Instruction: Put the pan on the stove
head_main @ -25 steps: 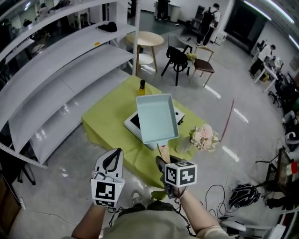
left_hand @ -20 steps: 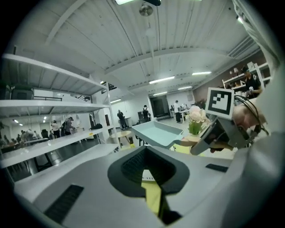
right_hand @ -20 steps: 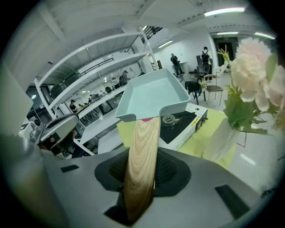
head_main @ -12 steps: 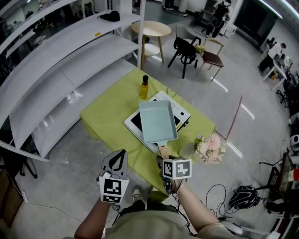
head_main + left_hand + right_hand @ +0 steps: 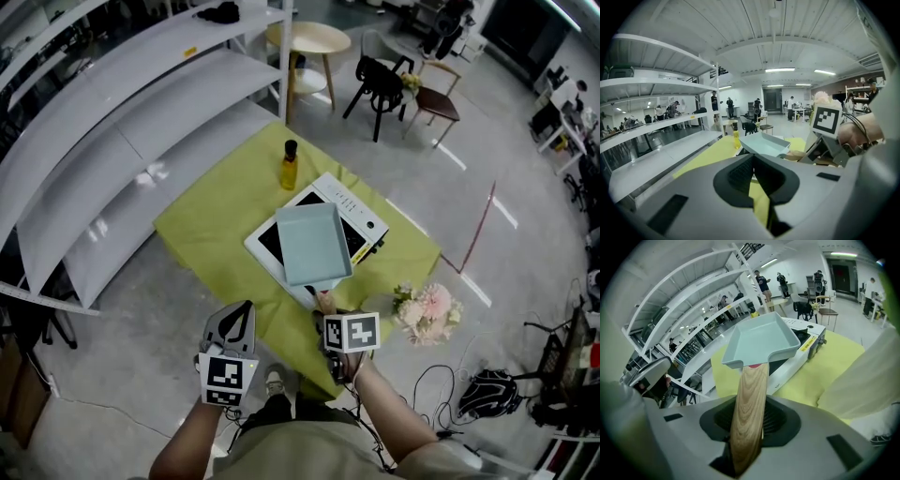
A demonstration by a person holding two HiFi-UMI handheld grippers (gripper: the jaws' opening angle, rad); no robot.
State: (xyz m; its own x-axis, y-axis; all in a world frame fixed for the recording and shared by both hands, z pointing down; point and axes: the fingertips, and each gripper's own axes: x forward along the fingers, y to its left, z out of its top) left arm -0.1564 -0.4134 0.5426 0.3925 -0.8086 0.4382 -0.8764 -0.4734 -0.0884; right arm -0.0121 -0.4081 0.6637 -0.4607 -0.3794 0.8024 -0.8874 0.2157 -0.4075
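Observation:
A pale blue-green rectangular pan [image 5: 312, 242] with a wooden handle [image 5: 749, 408] hangs over the white single-burner stove [image 5: 364, 216] on the yellow-green table. My right gripper [image 5: 327, 311] is shut on the handle's end, seen in the right gripper view as my right gripper [image 5: 747, 432]. There the pan [image 5: 761, 339] covers the stove's [image 5: 809, 345] dark plate; whether they touch I cannot tell. My left gripper [image 5: 234, 317] is held off the table's near edge, left of the handle, shut with nothing in it. The left gripper view shows the pan [image 5: 765, 144] ahead.
A yellow bottle [image 5: 288, 167] stands on the table behind the stove. Pink flowers [image 5: 427, 312] lie at the table's right corner. White shelving [image 5: 112, 141] runs along the left. A round table [image 5: 309, 39] and chairs [image 5: 380, 82] stand beyond.
The pan has gone down and away from me, from high above the table to just over the stove. The left gripper has barely moved.

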